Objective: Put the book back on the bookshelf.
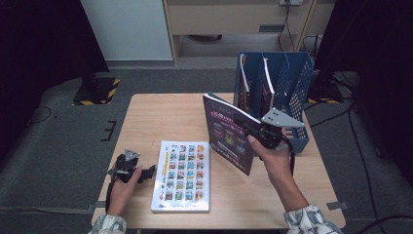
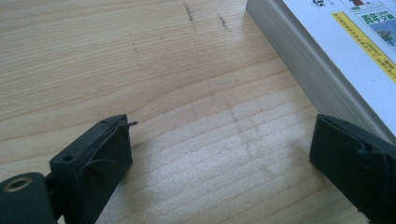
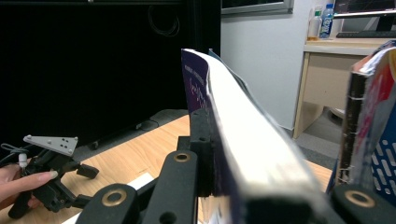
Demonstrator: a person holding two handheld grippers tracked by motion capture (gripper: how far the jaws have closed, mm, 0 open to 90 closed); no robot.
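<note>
Two jaws of the right gripper (image 1: 247,127) clamped on a purple book (image 1: 229,132), held upright and tilted above the table (image 1: 160,114), just in front of a blue file rack (image 1: 297,78). In the right gripper view, pressed against the dark cover with the pale page edge (image 3: 252,140) running away from the camera. Left gripper (image 1: 146,171) resting low at the near left of the table, jaws spread wide over bare wood, gripping nothing. Just beside it, lying flat, a white book (image 1: 181,176) with rows of small coloured pictures. Light wood surface, faintly scuffed; grey carpet and dark curtains around. Inside the rack's slots, two books (image 1: 253,80) standing upright.
</note>
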